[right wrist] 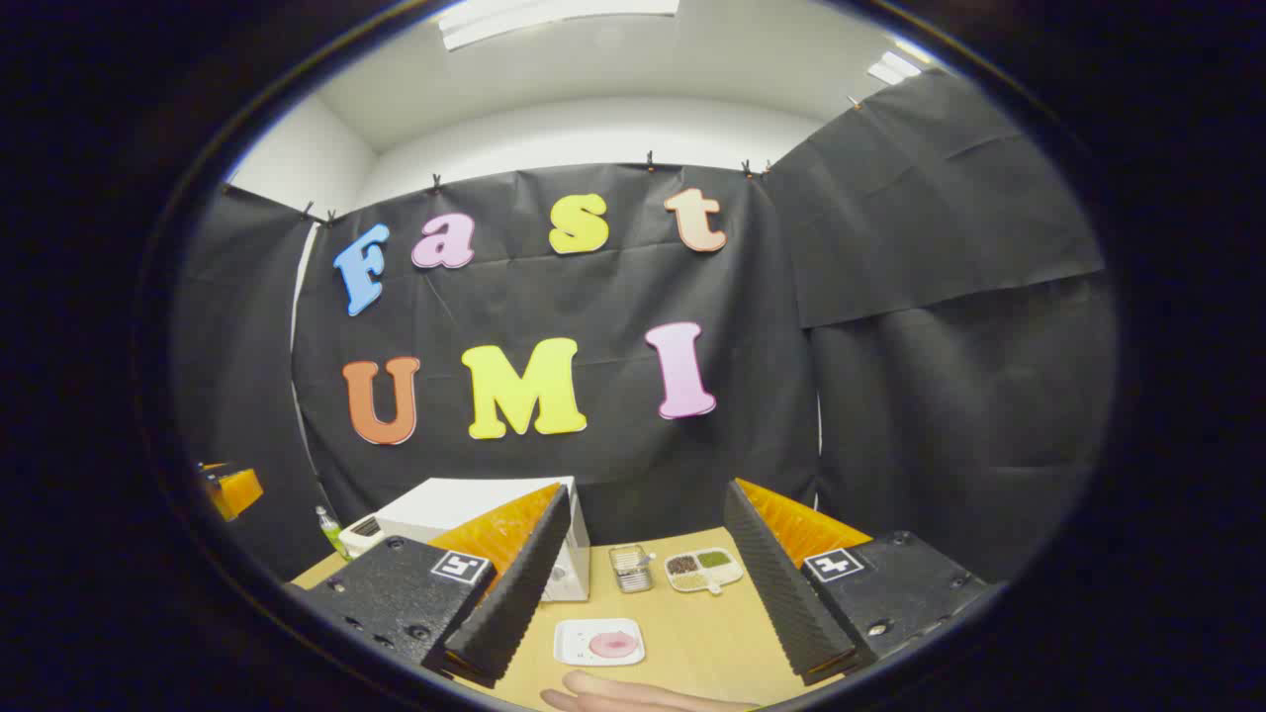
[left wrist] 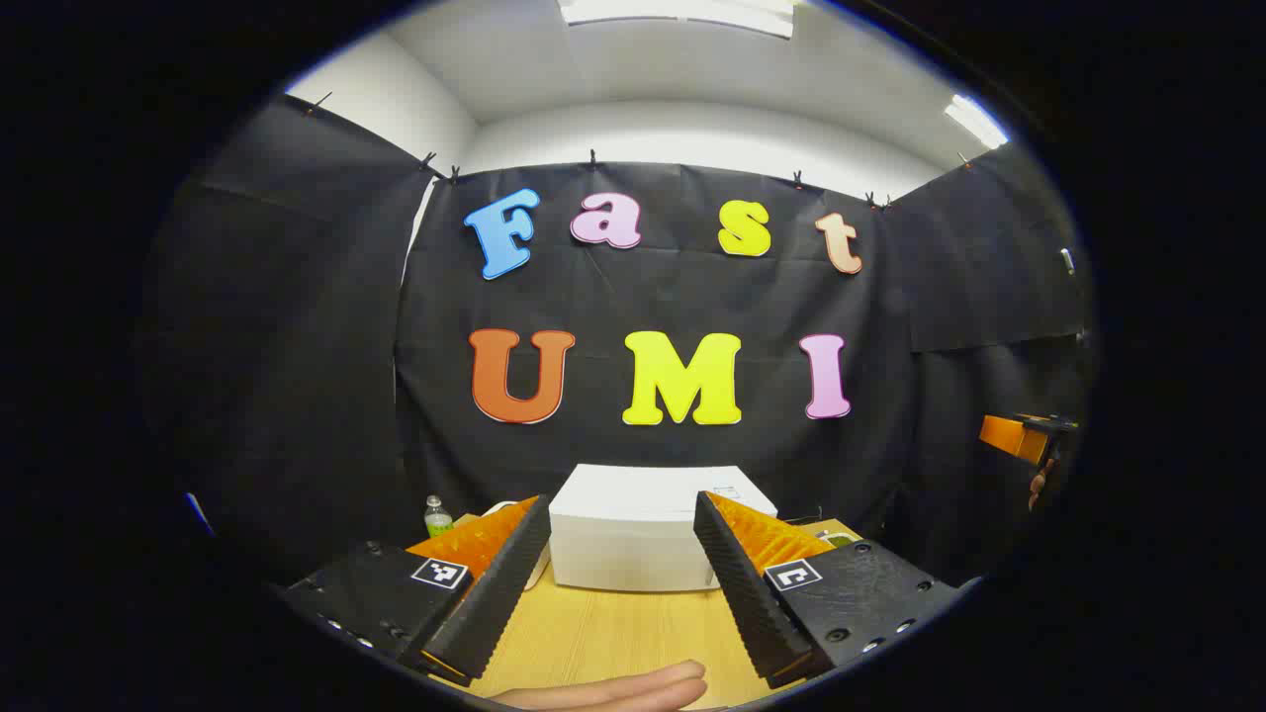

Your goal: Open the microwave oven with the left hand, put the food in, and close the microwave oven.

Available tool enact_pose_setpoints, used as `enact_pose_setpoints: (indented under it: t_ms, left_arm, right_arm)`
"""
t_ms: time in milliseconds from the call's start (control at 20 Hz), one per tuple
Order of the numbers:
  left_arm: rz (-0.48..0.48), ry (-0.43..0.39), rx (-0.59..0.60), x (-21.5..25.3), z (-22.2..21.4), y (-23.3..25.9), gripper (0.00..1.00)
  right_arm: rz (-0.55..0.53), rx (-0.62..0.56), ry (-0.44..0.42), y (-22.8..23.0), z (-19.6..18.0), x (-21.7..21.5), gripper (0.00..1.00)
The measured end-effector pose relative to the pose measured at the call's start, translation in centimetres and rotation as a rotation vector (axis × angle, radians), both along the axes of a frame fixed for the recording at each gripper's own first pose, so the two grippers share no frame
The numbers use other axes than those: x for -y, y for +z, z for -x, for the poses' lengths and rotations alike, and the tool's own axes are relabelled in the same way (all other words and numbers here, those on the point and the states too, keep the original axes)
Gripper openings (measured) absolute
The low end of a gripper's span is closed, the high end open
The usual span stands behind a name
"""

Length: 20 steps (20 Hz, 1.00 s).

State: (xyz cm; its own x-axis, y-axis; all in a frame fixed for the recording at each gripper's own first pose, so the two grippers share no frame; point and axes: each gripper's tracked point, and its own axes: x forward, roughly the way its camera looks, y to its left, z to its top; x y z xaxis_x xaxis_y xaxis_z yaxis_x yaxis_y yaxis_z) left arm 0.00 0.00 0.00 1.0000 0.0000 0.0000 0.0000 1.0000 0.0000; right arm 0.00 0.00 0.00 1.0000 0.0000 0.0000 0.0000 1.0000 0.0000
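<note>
Microwave (left wrist: 638, 529) dead ahead at 12 o'clock of left gripper (left wrist: 623, 583), jaws spread, empty. Right gripper (right wrist: 643, 583) also spread; food plate (right wrist: 599, 643) at its 6 o'clock.

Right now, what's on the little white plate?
A pink round piece of food lies on the white plate. What kind cannot be told. Anything underneath it is covered.

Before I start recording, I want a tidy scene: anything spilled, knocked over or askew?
Nothing stands out. The white box-shaped microwave oven sits shut and square on the wooden table; the pink food on its white square plate looks intact.
</note>
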Motion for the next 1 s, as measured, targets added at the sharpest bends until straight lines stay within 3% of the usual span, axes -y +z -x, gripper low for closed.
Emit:
enact_pose_setpoints:
  t_ms: [50, 100, 200, 250, 300, 400, 450, 500, 550, 700, 750, 800, 850, 900, 950, 1000]
  left_arm:
    - [0.005, 0.0, -0.002, -0.1, 0.2, 0.0, 0.93]
    - [0.005, -0.004, 0.001, -0.2, 0.3, 0.0, 0.93]
    - [0.01, -0.008, 0.027, -0.2, 0.2, 0.7, 0.93]
    - [0.014, -0.011, 0.034, -0.1, 0.1, 0.6, 0.93]
    - [0.02, -0.015, 0.034, -0.1, 0.0, 0.4, 0.93]
    - [0.027, -0.02, 0.018, -0.2, -0.5, -0.7, 0.93]
    - [0.03, -0.023, 0.01, 0.0, -0.7, -1.1, 0.93]
    - [0.031, -0.018, 0.003, -0.1, -1.0, -1.3, 0.93]
    - [0.03, -0.003, 0.0, -0.6, -1.2, -1.7, 0.93]
    - [0.017, 0.042, 0.002, -1.4, -2.0, -2.6, 0.93]
    - [0.013, 0.05, -0.005, -1.5, -2.2, -3.1, 0.94]
    - [0.014, 0.061, -0.002, -1.7, -2.5, -3.4, 0.94]
    - [0.015, 0.085, 0.019, -2.1, -2.9, -3.1, 0.94]
    - [0.01, 0.122, 0.042, -2.7, -3.4, -2.9, 0.94]
    - [0.003, 0.151, 0.054, -3.2, -4.1, -3.2, 0.94]
    - [-0.004, 0.159, 0.048, -2.8, -4.7, -4.1, 0.93]
  right_arm:
    - [0.007, -0.004, 0.003, -0.1, 0.4, 0.0, 0.91]
    - [0.013, -0.003, 0.003, -0.2, 0.6, 0.2, 1.0]
    - [0.005, 0.01, 0.005, 0.2, 1.0, 0.4, 1.0]
    - [0.001, 0.017, -0.001, 0.3, 1.0, 0.8, 0.91]
    - [0.001, 0.022, -0.004, 0.3, 1.0, 1.0, 1.0]
    - [0.0, 0.029, -0.004, 0.2, 1.1, 1.3, 1.0]
    - [-0.004, 0.03, -0.007, 0.1, 1.1, 1.6, 0.91]
    - [-0.009, 0.031, -0.009, -0.1, 1.1, 1.9, 0.91]
    - [-0.013, 0.039, -0.01, 0.0, 1.0, 2.1, 1.0]
    - [-0.006, 0.042, -0.008, -0.5, 0.4, 2.7, 1.0]
    - [-0.007, 0.039, -0.01, -0.6, 0.1, 2.9, 0.91]
    - [-0.01, 0.043, -0.009, -0.7, -0.1, 3.0, 0.91]
    - [-0.012, 0.05, -0.006, -0.6, -0.5, 3.1, 1.0]
    - [-0.011, 0.058, -0.009, -0.7, -0.8, 3.4, 0.91]
    - [-0.01, 0.069, -0.011, -0.6, -1.2, 3.6, 1.0]
    - [-0.012, 0.074, -0.009, -0.8, -1.6, 3.8, 1.0]
